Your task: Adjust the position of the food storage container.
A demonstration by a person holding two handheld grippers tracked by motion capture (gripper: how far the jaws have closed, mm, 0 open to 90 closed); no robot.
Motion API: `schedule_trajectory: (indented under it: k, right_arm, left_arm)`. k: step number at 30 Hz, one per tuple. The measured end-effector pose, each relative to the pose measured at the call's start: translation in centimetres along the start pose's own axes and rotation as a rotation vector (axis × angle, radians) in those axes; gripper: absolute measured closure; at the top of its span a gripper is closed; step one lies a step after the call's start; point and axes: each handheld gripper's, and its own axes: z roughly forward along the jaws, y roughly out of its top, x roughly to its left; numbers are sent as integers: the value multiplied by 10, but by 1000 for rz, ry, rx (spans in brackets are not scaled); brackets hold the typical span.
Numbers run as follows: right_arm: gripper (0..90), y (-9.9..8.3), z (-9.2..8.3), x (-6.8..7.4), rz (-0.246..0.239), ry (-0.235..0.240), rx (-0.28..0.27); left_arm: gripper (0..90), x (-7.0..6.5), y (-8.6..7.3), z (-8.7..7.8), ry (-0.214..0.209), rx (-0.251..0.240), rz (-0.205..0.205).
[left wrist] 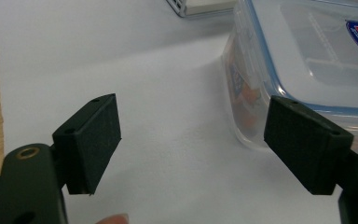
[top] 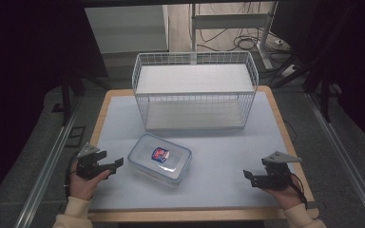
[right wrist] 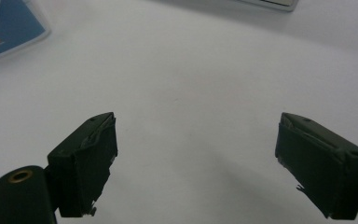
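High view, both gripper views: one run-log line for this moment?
left gripper: open, beside lidded box | right gripper: open, apart | wire basket: behind box, nothing inside

- Clear plastic container (top: 160,159) with a blue-rimmed lid and a red-and-blue label, closed, lying flat and skewed on the surface.
- White wire basket (top: 194,90), upright, just behind it.

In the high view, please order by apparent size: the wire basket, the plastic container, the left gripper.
1. Wire basket, clearly largest.
2. Plastic container.
3. Left gripper, smallest, though it sits nearer the camera.
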Motion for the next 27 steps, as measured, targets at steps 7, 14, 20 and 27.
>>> schedule_trajectory:
  k: [7, 14, 20, 27]
  right_arm:
    - [124, 1, 0, 1, -9, -19, -9]
    - [123, 0, -2, -2, 2, -28, -14]
    - [117, -2, -5, -2, -3, -69, -15]
    - [116, -2, -6, -2, 5, -77, -19]
  left_arm:
    - [202, -4, 2, -5, -1, -10, 6]
    - [353, -13, 13, -17, -15, -13, 45]
    - [622, -24, 21, -21, -56, -20, 72]
    - [895, -44, 23, -29, -184, -6, 138]
